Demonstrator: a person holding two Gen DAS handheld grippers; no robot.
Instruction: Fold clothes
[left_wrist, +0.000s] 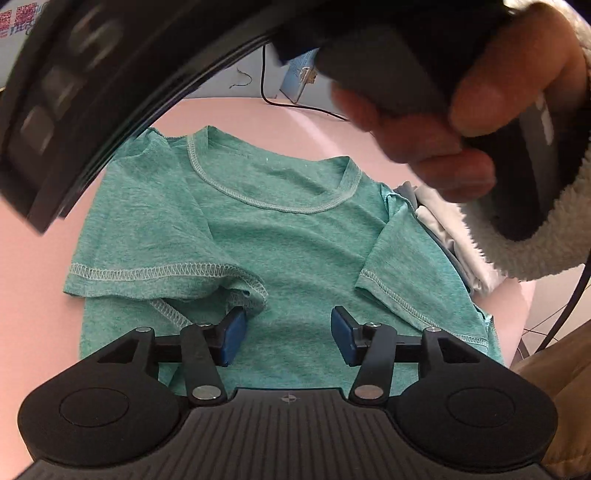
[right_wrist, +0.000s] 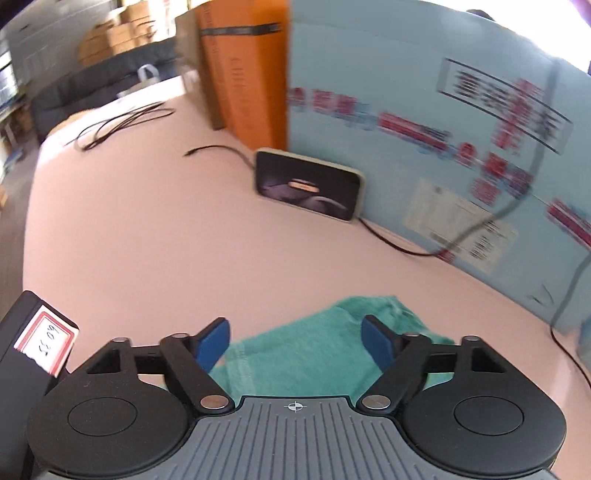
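A green T-shirt (left_wrist: 258, 236) lies flat on the pink table (left_wrist: 37, 295), collar at the far end, both short sleeves folded in over the body. My left gripper (left_wrist: 288, 334) hovers over the shirt's middle, its blue pads (left_wrist: 232, 336) apart with nothing between them. In the right wrist view a corner of the same green T-shirt (right_wrist: 303, 350) shows below my right gripper (right_wrist: 295, 339), whose blue pads (right_wrist: 376, 341) stand apart, clear of the cloth. The right gripper's body, held by a hand (left_wrist: 461, 122) in a fleecy cuff, fills the top of the left wrist view.
A phone (right_wrist: 308, 184) leans against a light blue printed box (right_wrist: 443, 129), with an orange box (right_wrist: 251, 74) beside it. Black cables (right_wrist: 122, 122) trail over the far table. White and grey folded cloth (left_wrist: 450, 236) lies right of the shirt. A labelled black object (right_wrist: 33, 347) is at the left.
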